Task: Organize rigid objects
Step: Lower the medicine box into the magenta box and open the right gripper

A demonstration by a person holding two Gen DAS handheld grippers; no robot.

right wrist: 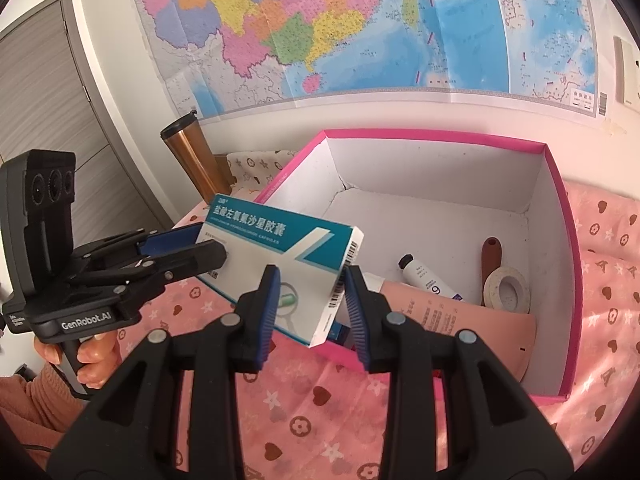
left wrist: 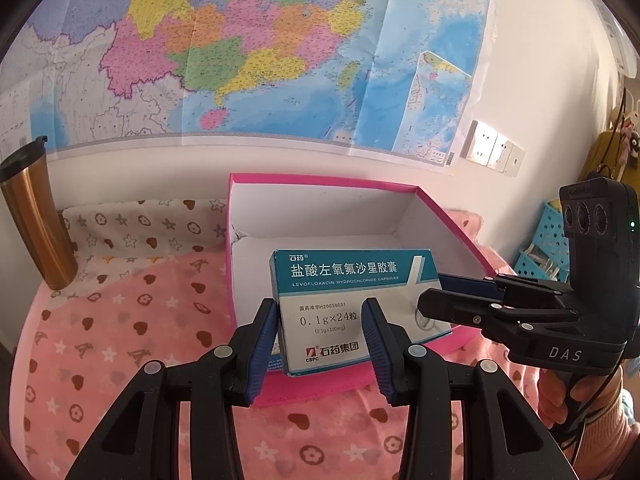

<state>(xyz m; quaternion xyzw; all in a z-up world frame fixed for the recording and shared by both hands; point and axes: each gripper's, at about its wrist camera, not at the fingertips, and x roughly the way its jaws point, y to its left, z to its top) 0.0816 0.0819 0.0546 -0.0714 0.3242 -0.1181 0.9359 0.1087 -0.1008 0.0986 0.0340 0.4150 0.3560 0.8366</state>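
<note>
ribbed blue gripper (right wrist: 308, 312) pads, glossy rectangular carton (right wrist: 280, 256)

We hold our left gripper (left wrist: 322, 320) level and pointing forward, its jaws partly closed with one blue pad across the face of the medicine box (left wrist: 352, 280) and the other at its left edge. Our right gripper (right wrist: 308, 304) comes in from the right and tilts down, its jaws pinching the box's other end, one finger in front and one behind. Our left hand (right wrist: 92, 356) and right hand (left wrist: 576, 396) each wrap a grip handle from below.
</note>
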